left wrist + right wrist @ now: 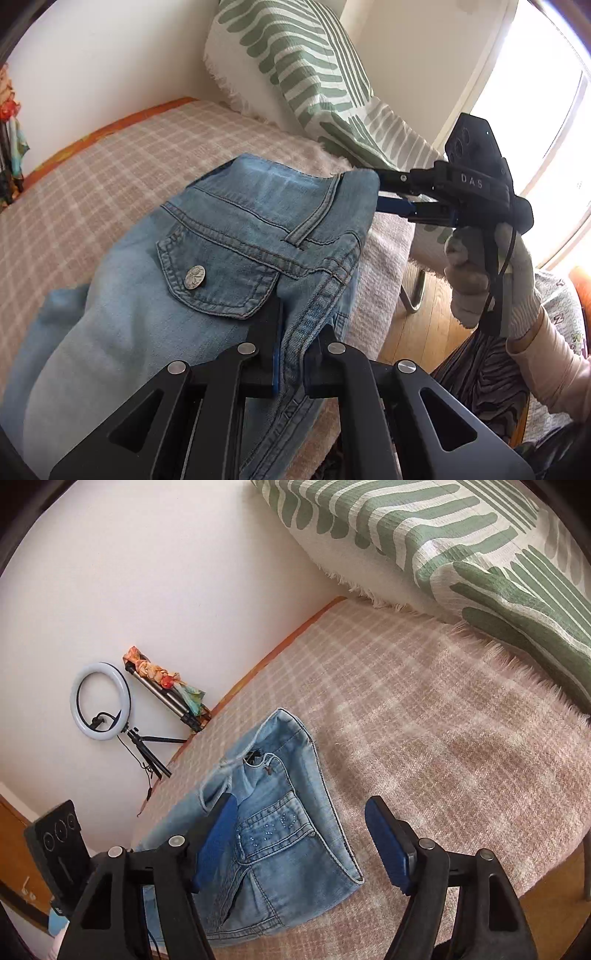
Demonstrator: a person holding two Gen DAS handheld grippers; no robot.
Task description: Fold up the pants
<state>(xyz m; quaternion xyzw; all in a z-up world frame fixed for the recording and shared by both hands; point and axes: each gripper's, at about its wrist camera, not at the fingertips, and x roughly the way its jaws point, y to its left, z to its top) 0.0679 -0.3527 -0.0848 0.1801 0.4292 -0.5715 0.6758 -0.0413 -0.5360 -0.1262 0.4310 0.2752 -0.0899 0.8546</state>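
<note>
Light blue denim pants (207, 258) lie folded on a pink checked blanket (92, 173); a back pocket with a metal button (194, 277) faces up. My left gripper (295, 332) is shut on the thick side seam near the pants' near edge. My right gripper (373, 192) reaches the waistband corner in the left wrist view. In the right wrist view the right gripper (301, 834) is open, its blue pads (218, 834) wide apart over the pants (280, 834), holding nothing.
A green-and-white patterned throw (310, 74) drapes a chair beyond the blanket (443, 720). A ring light on a tripod (99, 701) and a colourful scarf (162, 679) stand by the white wall. Wooden floor (424, 332) lies right of the bed edge.
</note>
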